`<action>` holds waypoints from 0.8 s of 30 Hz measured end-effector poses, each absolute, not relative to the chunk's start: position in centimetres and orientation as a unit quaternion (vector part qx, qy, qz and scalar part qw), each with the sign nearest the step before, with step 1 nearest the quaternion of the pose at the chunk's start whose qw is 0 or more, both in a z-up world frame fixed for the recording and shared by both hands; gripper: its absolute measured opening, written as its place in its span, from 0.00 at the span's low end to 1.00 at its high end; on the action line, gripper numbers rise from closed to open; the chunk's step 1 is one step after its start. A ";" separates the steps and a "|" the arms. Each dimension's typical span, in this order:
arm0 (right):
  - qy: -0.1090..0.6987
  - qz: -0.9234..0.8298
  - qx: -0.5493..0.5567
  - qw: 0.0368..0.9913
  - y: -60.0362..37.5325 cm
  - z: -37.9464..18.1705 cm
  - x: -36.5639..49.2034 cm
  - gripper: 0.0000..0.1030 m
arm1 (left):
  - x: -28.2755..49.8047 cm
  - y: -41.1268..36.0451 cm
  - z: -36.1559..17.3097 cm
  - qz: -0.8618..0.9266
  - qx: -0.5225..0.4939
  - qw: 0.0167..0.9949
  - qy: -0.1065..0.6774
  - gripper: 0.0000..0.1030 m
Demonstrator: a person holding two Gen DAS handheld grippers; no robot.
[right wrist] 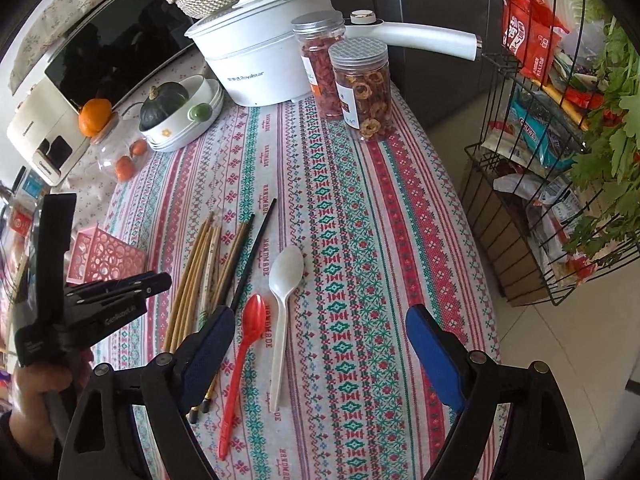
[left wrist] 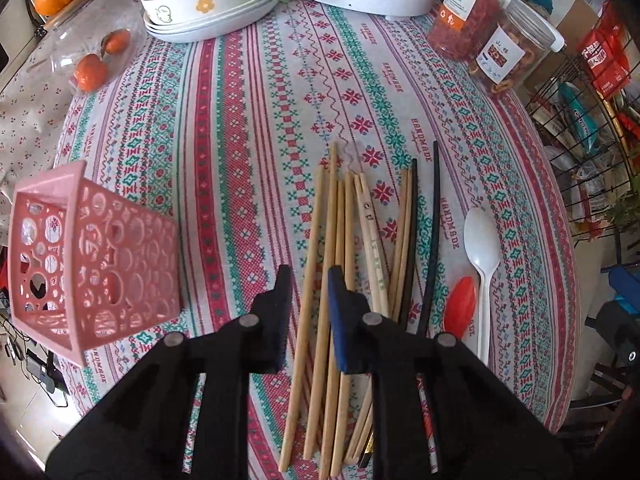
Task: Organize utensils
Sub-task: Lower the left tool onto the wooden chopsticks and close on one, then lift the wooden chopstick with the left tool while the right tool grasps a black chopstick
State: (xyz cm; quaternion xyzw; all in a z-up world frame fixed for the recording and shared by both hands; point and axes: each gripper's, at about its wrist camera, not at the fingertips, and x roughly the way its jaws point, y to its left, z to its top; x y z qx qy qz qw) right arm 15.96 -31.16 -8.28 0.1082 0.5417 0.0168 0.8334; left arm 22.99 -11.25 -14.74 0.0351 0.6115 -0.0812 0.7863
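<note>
We begin at the left gripper (left wrist: 308, 312), which points steeply down over the bundle of bamboo chopsticks (left wrist: 340, 272); its jaws have narrowed to a slim gap with a single pale stick running up between them, but whether the pads already press on it we cannot tell. The chopsticks' long axis runs from 6 to 12 o'clock in the left wrist view, nearly in line with the fingers, so we judge that the coming grasp turns on closing across the stick, not along it. The pink perforated basket (left wrist: 92, 268), lying on its side with its mouth turned away from the sticks, sits at 9 o'clock of this gripper, near but apart. The right gripper (right wrist: 320, 340) stands wide open and empty; the red spoon (right wrist: 244, 352) and white spoon (right wrist: 282, 312) lie just at its 10 o'clock, handles toward 6, so it is the nearer hand for them. Two black chopsticks (left wrist: 424, 240) lie between the bamboo ones and the spoons. Hidden: the near ends of the sticks under the left fingers, and the basket's interior; the left gripper's tips are small in the right wrist view.
</note>
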 end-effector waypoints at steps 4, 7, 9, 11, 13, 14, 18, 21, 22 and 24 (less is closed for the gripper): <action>0.542 0.022 0.106 0.833 -30.9 -8.3 16.2 0.86 | 23.6 -11.3 -15.5 -0.070 0.042 0.786 0.612 0.12; 0.542 0.021 0.106 0.833 -30.8 -8.4 16.4 0.86 | 23.8 -11.2 -16.1 -0.070 0.039 0.779 0.622 0.12; 0.544 0.019 0.106 0.832 -30.8 -8.5 16.4 0.86 | 23.7 -11.1 -16.1 -0.072 0.035 0.777 0.624 0.12; 0.545 0.017 0.105 0.832 -30.8 -8.6 16.5 0.86 | 23.5 -11.1 -16.0 -0.076 0.042 0.780 0.620 0.12; 0.546 0.016 0.105 0.831 -30.7 -8.8 16.7 0.86 | 23.3 -11.1 -15.9 -0.078 0.048 0.783 0.615 0.12; 0.547 0.015 0.104 0.831 -30.7 -8.9 16.8 0.86 | 23.0 -11.0 -15.7 -0.078 0.051 0.784 0.614 0.09; 0.546 0.013 0.106 0.831 -30.6 -9.2 17.2 0.86 | 20.9 -10.3 -14.4 -0.106 0.040 0.807 0.580 0.07; 0.543 0.016 0.107 0.833 -30.2 -9.4 17.4 0.85 | 17.8 -9.1 -11.6 -0.131 0.026 0.832 0.538 0.07; 0.543 0.020 0.107 0.833 -30.0 -9.5 17.6 0.82 | 16.6 -8.6 -10.7 -0.139 0.027 0.838 0.526 0.07; 0.546 0.026 0.111 0.830 -29.6 -9.9 17.8 0.78 | 14.4 -7.1 -8.7 -0.152 0.023 0.855 0.496 0.07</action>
